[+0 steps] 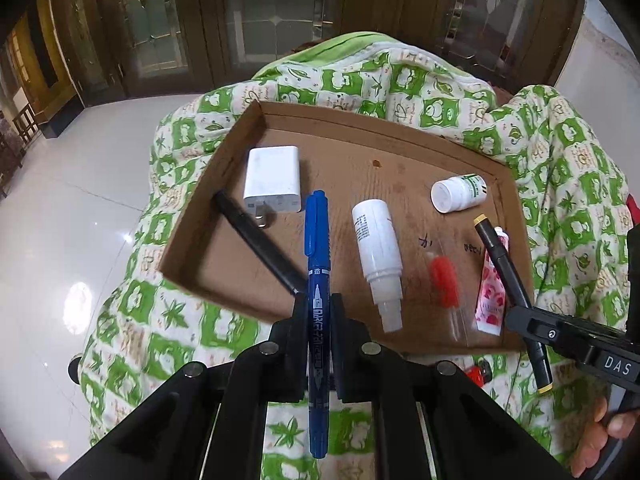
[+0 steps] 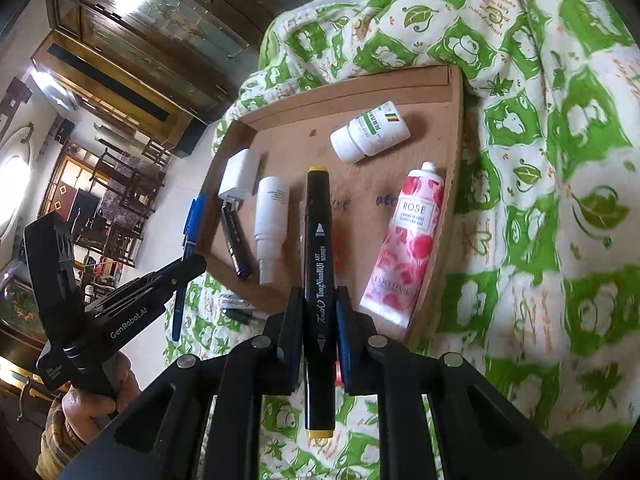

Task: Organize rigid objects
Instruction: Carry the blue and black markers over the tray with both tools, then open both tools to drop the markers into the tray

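Under everything you have a green-and-white leaf-print quilt [image 1: 568, 152], bunched so that whatever it covers is hidden. On it sits your shallow cardboard tray [image 1: 192, 236]; in the left wrist view its near right corner is hidden behind your right gripper.

Your left gripper [image 1: 317, 312] is clamped on the blue marker [image 1: 317, 240], which runs straight along the fingers, its capped end over the tray's near edge. Your right gripper [image 2: 320, 308] is closed on the black art marker with yellow ends [image 2: 318, 240], reaching over the tray's near right part. In the left wrist view, only part of your right hand [image 1: 600, 432] shows at the frame's edge.

Lying in the tray, you have:
- a rose-print hand cream tube [image 2: 404, 244] along the right wall, mostly hidden behind the art marker from the left camera;
- a white spray bottle [image 1: 378, 256] near the middle, nozzle toward you;
- a white wall charger [image 1: 274, 180] at far left, prongs toward you;
- a black pen [image 1: 256, 240] slanting just beside the charger, its near tip behind the left gripper;
- a small white pill bottle [image 1: 458, 192] on its side, far right;
- a red item in a clear sleeve [image 1: 442, 276], too blurred to name.

A red object [image 1: 478, 372] peeks out on the quilt below the tray, mostly covered.
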